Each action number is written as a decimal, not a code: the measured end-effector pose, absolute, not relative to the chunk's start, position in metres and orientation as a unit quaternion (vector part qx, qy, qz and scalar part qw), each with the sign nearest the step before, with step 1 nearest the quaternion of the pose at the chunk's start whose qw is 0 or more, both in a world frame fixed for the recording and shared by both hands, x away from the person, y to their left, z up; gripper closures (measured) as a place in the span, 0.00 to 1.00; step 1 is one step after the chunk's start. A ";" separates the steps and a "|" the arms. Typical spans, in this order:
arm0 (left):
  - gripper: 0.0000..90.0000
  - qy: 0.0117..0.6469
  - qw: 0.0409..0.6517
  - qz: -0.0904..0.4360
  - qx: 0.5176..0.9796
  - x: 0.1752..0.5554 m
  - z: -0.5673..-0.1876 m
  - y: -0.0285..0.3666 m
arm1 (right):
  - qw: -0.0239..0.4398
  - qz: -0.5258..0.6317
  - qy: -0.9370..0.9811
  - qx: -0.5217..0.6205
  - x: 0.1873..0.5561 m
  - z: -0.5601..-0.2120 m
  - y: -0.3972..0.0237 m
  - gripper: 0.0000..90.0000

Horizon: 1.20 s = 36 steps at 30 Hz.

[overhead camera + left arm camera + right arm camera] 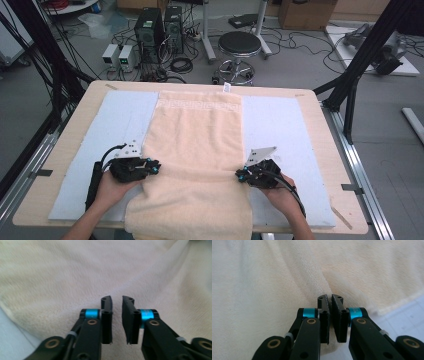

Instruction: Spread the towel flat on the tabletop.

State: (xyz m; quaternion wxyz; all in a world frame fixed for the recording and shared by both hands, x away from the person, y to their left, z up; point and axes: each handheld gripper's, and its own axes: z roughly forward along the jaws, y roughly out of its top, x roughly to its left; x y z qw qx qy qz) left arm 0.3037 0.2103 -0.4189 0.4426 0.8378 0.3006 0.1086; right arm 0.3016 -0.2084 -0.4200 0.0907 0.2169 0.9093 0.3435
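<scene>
- Fingers on the right gripper are pressing together on a raised ridge of the towel; we are noting cloth pinched between the pads at its right edge.
- Fingers on the left gripper are standing slightly apart, with a narrow gap between the pads; we are seeing towel beyond them, none clamped.
- We are locating the towel flat along the middle of the blue mat, its near end hanging over the table edge, both grippers at its side hems.
- We are judging the main risk as an uneven lift: with one side gripped, the cloth would skew or drag.
- We are also flagging a shallow pinch on the right; thick pile could slip out under pull.
- We are recording the towel as cream terry, soft and looped, with a woven key-pattern band at the far end; the mat is looking smooth and foam-like.
</scene>
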 end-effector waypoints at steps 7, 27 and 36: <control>0.77 0.283 0.445 0.103 0.843 0.280 -0.415 0.231 | 0.097 0.324 0.914 0.224 0.308 -0.427 -0.208 0.94; 0.99 0.230 0.380 0.085 0.892 0.233 -0.430 0.242 | 0.108 0.382 0.902 0.170 0.269 -0.410 -0.204 0.71; 0.83 0.240 0.419 0.078 0.872 0.220 -0.420 0.255 | 0.082 0.387 0.909 0.132 0.248 -0.409 -0.198 0.67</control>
